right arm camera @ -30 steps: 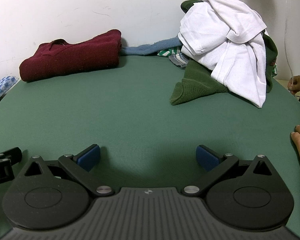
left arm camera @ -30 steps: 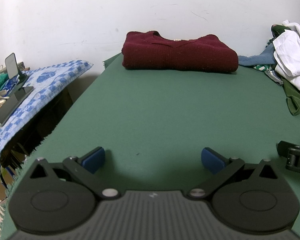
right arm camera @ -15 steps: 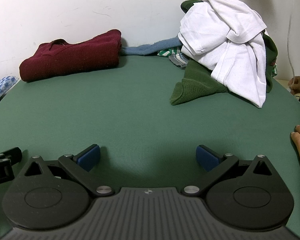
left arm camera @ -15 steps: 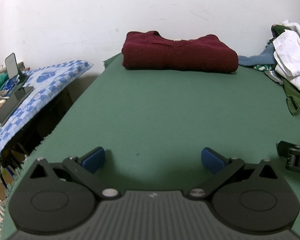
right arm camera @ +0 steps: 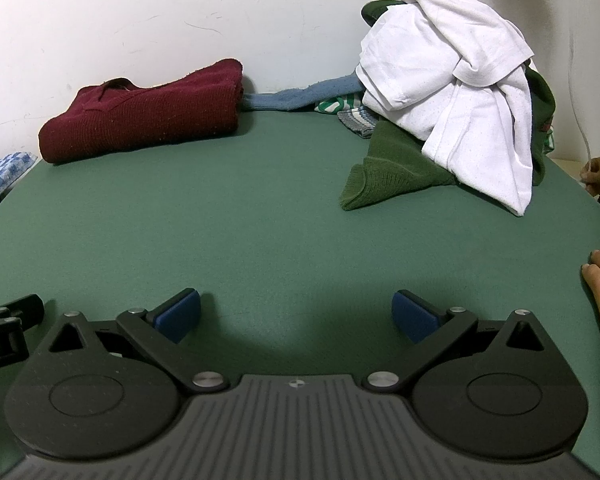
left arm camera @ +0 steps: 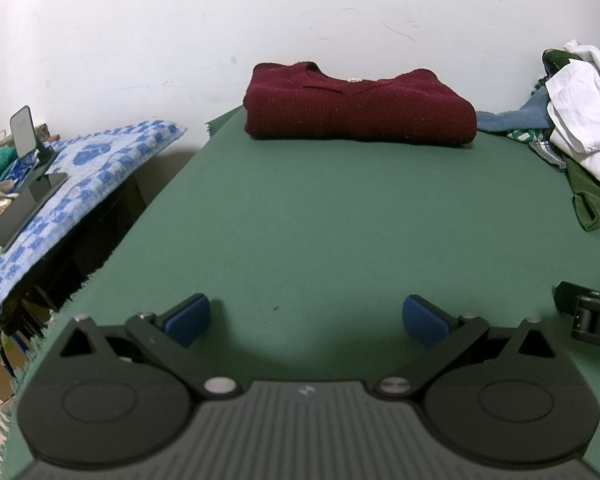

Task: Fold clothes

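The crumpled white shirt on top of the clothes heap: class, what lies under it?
Under the crumpled white shirt show a dark green knitted garment, a green-and-white striped piece and a light blue knit. Anything deeper in the heap is covered.

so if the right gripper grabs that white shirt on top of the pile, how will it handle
The white shirt looks thin and crumpled, so it would likely hang limp. It drapes over the dark green sweater, so lifting may drag that along. It is probably light.

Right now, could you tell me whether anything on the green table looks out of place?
Only the unfolded pile, heaped at the far right corner, white garment on top; the maroon sweater lies neatly folded.
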